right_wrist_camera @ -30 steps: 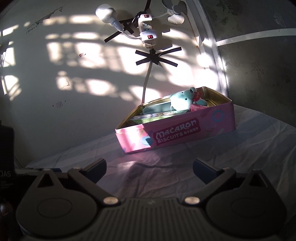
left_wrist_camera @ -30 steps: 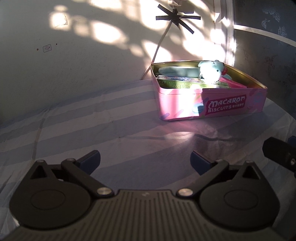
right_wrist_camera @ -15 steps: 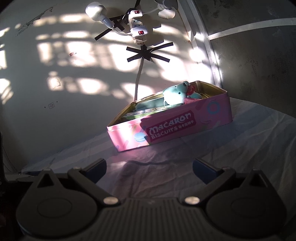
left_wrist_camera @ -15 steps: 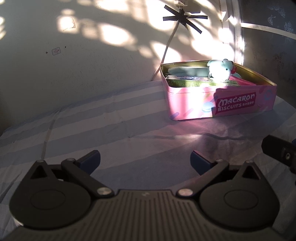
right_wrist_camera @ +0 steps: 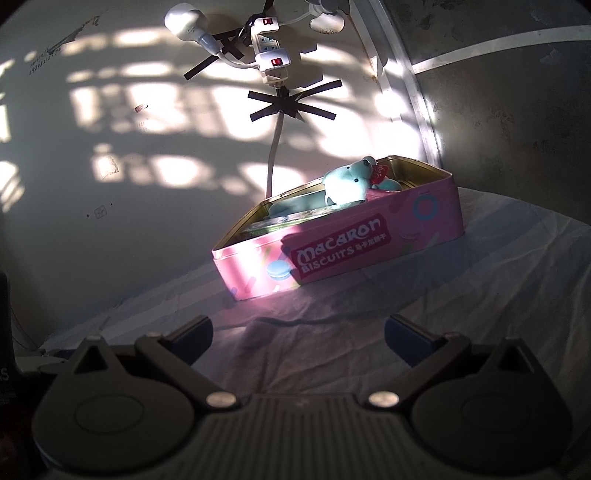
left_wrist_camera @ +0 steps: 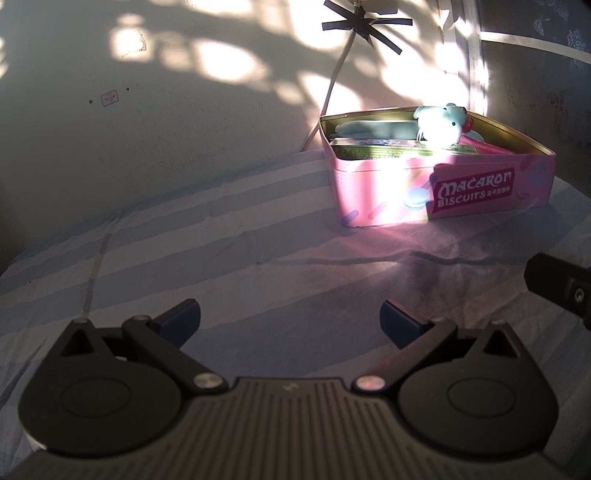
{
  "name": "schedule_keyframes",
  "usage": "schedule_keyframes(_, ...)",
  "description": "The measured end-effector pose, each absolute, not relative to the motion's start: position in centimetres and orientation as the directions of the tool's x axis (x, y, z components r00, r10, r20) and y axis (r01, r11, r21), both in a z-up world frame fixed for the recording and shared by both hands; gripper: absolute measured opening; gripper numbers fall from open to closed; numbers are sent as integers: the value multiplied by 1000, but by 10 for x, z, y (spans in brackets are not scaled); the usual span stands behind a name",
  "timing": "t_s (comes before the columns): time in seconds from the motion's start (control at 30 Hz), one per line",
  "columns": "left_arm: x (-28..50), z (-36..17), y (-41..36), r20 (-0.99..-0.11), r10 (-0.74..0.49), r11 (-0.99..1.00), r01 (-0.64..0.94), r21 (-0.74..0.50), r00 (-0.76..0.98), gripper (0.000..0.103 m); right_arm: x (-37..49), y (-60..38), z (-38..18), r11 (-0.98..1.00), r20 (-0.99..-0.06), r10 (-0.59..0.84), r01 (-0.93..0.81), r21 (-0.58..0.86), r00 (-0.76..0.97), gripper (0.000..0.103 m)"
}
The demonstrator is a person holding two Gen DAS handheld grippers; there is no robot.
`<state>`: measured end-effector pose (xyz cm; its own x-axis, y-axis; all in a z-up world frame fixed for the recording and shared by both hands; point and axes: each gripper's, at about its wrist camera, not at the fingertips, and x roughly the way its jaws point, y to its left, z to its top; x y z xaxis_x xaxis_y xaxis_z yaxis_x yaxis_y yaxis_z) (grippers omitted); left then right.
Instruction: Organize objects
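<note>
A pink "Macaron Biscuits" tin [left_wrist_camera: 384, 184] [right_wrist_camera: 424, 225] stands open on the striped sheet by the wall. Inside it lie a light-blue plush bear [left_wrist_camera: 441, 123] [right_wrist_camera: 349, 182], a green flat packet [left_wrist_camera: 373, 147] [right_wrist_camera: 280, 223] and a pink item [left_wrist_camera: 491, 147]. My left gripper [left_wrist_camera: 290, 321] is open and empty, well short of the tin and to its left. My right gripper [right_wrist_camera: 299, 332] is open and empty, in front of the tin. Part of the right gripper's body [left_wrist_camera: 557, 288] shows at the right edge of the left wrist view.
The striped sheet [left_wrist_camera: 184, 251] [right_wrist_camera: 498, 280] covers the surface. The wall behind holds a taped power strip [right_wrist_camera: 271, 55], a bulb [right_wrist_camera: 184, 22] and a white cable [left_wrist_camera: 332, 85] that runs down behind the tin. A dark wall panel [right_wrist_camera: 517, 129] stands at the right.
Both grippers stay open and empty. The left view has shifted so the tin sits further right; the right view has swung so the tin sits a little lower and further right.
</note>
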<state>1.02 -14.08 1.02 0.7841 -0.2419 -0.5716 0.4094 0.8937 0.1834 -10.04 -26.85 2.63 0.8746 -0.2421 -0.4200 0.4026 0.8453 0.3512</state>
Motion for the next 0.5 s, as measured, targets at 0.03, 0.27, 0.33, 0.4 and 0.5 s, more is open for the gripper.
schedule_keyframes(0.03, 9, 10, -141, -571, -240, 894, 408, 186, 785, 103, -100, -269, 26, 846, -420, -242, 402, 351, 875, 103)
schedule_keyframes(0.27, 7, 9, -142, -570, -236, 894, 406, 190, 787, 103, -100, -267, 27, 842, -419, -250, 410, 352, 873, 103)
schedule_keyframes(0.33, 7, 9, -143, -572, -234, 894, 405, 191, 786, 103, -101, -268, 26, 840, -421, -250, 411, 353, 872, 103)
schedule_keyframes(0.4, 7, 8, -143, -574, -233, 894, 406, 192, 785, 103, -101, -268, 25, 839, -424, -249, 412, 355, 871, 103)
schedule_keyframes(0.5, 7, 7, -144, -578, -225, 893, 403, 199, 785, 103, -100, -268, 24, 839, -427, -248, 413, 355, 870, 103)
